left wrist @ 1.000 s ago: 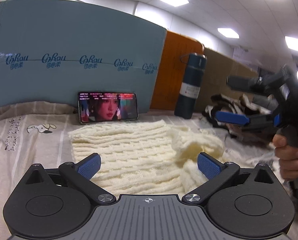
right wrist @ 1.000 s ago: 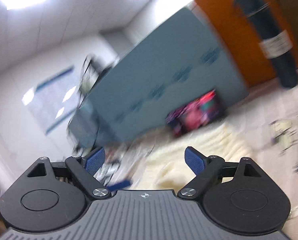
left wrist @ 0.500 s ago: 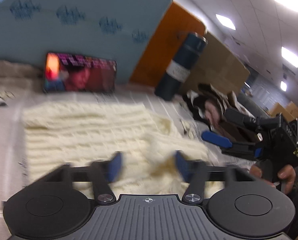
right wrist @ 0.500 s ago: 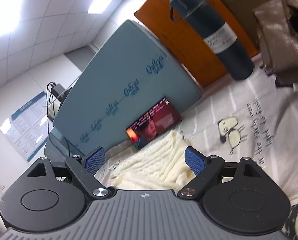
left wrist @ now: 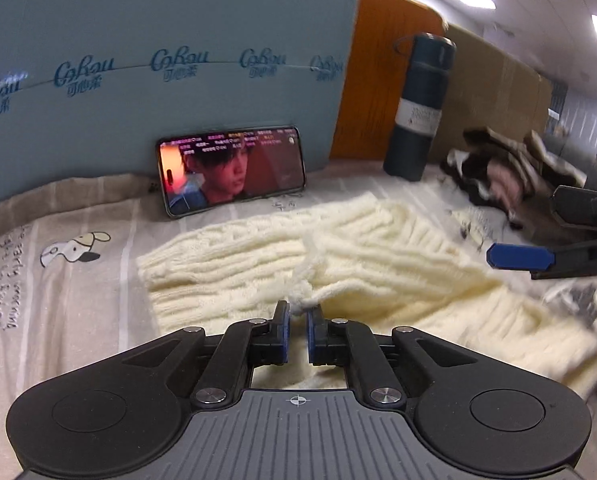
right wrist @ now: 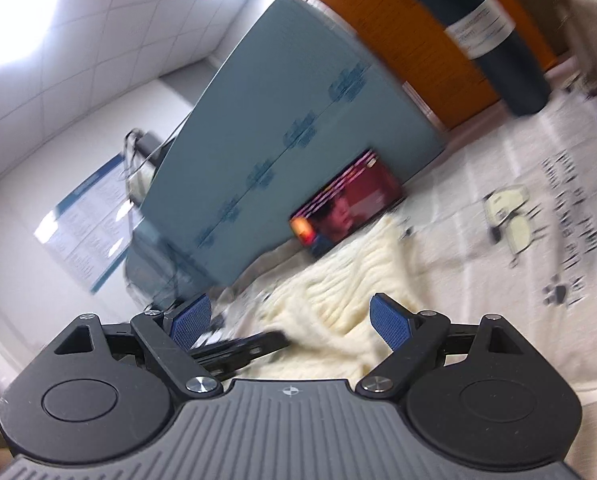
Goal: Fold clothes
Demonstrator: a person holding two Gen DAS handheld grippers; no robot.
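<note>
A cream cable-knit sweater [left wrist: 258, 264] lies partly folded on the striped bedsheet [left wrist: 58, 300]. My left gripper [left wrist: 297, 320] is shut on a pinch of the sweater's knit at its near edge. My right gripper [right wrist: 290, 320] is open and empty, tilted, above the sweater [right wrist: 338, 292]. It also shows at the right edge of the left wrist view [left wrist: 554, 240], jaws apart. The left gripper's fingers [right wrist: 250, 346] show dark in the right wrist view, at the sweater's edge.
A phone [left wrist: 234, 170] playing video leans on a blue foam board [left wrist: 158, 60] at the back. A dark flask [left wrist: 418, 108] stands to the right. A heap of dark and beige clothes [left wrist: 510, 176] lies at far right.
My left gripper has closed from wide open onto the sweater's edge. The right gripper stayed open and swung about, now tilted over the sweater.
</note>
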